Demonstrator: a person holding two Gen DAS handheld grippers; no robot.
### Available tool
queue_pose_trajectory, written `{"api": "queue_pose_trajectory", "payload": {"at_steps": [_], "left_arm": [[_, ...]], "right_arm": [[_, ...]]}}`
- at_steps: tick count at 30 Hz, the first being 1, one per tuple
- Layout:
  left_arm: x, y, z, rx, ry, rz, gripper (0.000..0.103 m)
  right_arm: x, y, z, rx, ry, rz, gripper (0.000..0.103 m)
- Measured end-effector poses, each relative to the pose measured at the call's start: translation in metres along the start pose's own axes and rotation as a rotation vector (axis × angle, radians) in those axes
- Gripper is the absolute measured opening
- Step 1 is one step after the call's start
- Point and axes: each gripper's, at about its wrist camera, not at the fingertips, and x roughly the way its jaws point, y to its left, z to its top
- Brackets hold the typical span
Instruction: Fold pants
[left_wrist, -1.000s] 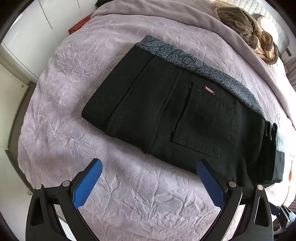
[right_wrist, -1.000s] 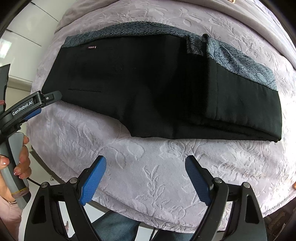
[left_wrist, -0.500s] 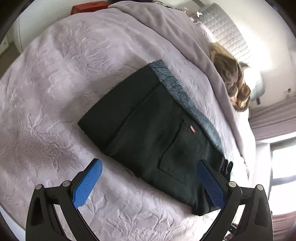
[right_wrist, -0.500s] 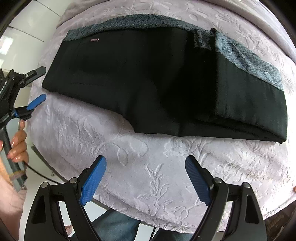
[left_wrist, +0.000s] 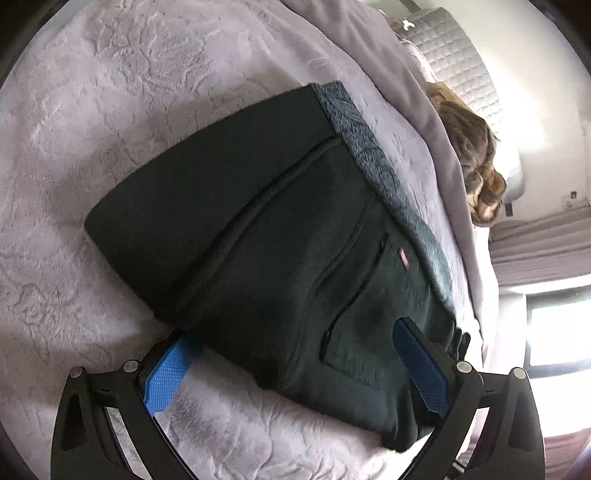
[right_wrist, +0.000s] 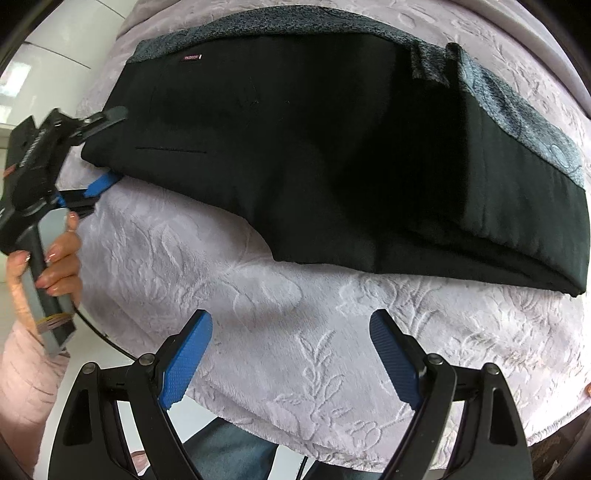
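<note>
left wrist view: left hand-held gripper (left_wrist: 295, 354) spread wide, straddling the end of the folded black pants (left_wrist: 266, 236) on the bed (left_wrist: 92, 92). right hand-held gripper (right_wrist: 291, 354) spread wide, empty, short of the pants.

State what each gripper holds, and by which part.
Nothing is gripped. The left gripper straddles the black pants' waist end, jaws open; the right gripper is open over the blanket.

Home bedroom, lilac embossed bedspread (left_wrist: 184, 92), quilted headboard (left_wrist: 454, 48), curtained window (left_wrist: 554, 325)
</note>
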Motion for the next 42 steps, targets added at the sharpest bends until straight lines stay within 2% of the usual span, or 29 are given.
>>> {"api": "queue_pose_trajectory", "payload": {"at_steps": [5, 6, 7, 9, 11, 12, 14, 15, 16, 19, 22, 25, 28, 32, 34, 37, 40, 41, 42], "left_arm": [[-0.027, -0.038, 0.004, 0.067, -0.096, -0.056, 0.102], [-0.027, -0.041, 0.004, 0.081, -0.100, -0.049, 0.102], [-0.020, -0.042, 0.006, 0.092, -0.089, -0.010, 0.102], [-0.002, -0.035, 0.009, 0.064, -0.048, 0.052, 0.102], [0.015, -0.023, 0.011, 0.003, -0.015, 0.141, 0.087], [0.018, -0.020, 0.012, -0.009, -0.017, 0.179, 0.073], [0.015, -0.026, 0.012, 0.003, -0.047, 0.224, 0.060], [0.013, -0.033, 0.011, 0.038, -0.063, 0.241, 0.047], [0.012, -0.043, 0.009, 0.096, -0.077, 0.271, 0.043], [0.016, -0.095, -0.017, 0.412, -0.181, 0.496, 0.039], [0.026, -0.121, -0.042, 0.611, -0.249, 0.642, 0.039], [0.030, -0.123, -0.053, 0.673, -0.266, 0.686, 0.039], [0.030, -0.124, -0.055, 0.701, -0.273, 0.700, 0.039], [0.029, -0.123, -0.058, 0.734, -0.287, 0.728, 0.039], [0.026, -0.121, -0.059, 0.735, -0.291, 0.728, 0.039], [0.023, -0.120, -0.060, 0.743, -0.295, 0.724, 0.039], [0.023, -0.122, -0.062, 0.760, -0.300, 0.731, 0.039], [0.021, -0.124, -0.065, 0.771, -0.301, 0.734, 0.039], [0.021, -0.125, -0.065, 0.776, -0.295, 0.738, 0.039]], "right_arm": [[-0.012, -0.001, 0.008, -0.012, -0.046, 0.020, 0.090], [-0.017, -0.002, 0.010, -0.017, -0.063, 0.025, 0.090], [-0.023, -0.003, 0.014, -0.022, -0.085, 0.028, 0.090], [-0.031, -0.005, 0.022, -0.030, -0.116, 0.026, 0.090], [-0.041, -0.008, 0.034, -0.034, -0.148, 0.023, 0.090], [-0.046, -0.009, 0.042, -0.036, -0.162, 0.021, 0.090], [-0.057, -0.010, 0.058, -0.044, -0.195, 0.022, 0.090], [-0.063, -0.011, 0.070, -0.050, -0.211, 0.027, 0.090], [-0.068, -0.010, 0.079, -0.057, -0.219, 0.034, 0.090], [-0.080, 0.001, 0.110, -0.091, -0.237, 0.059, 0.090], [-0.088, 0.027, 0.136, -0.114, -0.235, 0.142, 0.090], [-0.088, 0.061, 0.167, -0.151, -0.180, 0.243, 0.090], [-0.079, 0.108, 0.193, -0.238, -0.093, 0.295, 0.090], [-0.052, 0.176, 0.211, -0.393, 0.032, 0.237, 0.090], [-0.033, 0.206, 0.216, -0.449, 0.120, 0.205, 0.090], [-0.006, 0.230, 0.222, -0.485, 0.216, 0.173, 0.090], [0.014, 0.237, 0.226, -0.473, 0.274, 0.151, 0.088], [0.020, 0.237, 0.227, -0.461, 0.293, 0.139, 0.086], [0.025, 0.234, 0.228, -0.450, 0.308, 0.131, 0.068]]}}
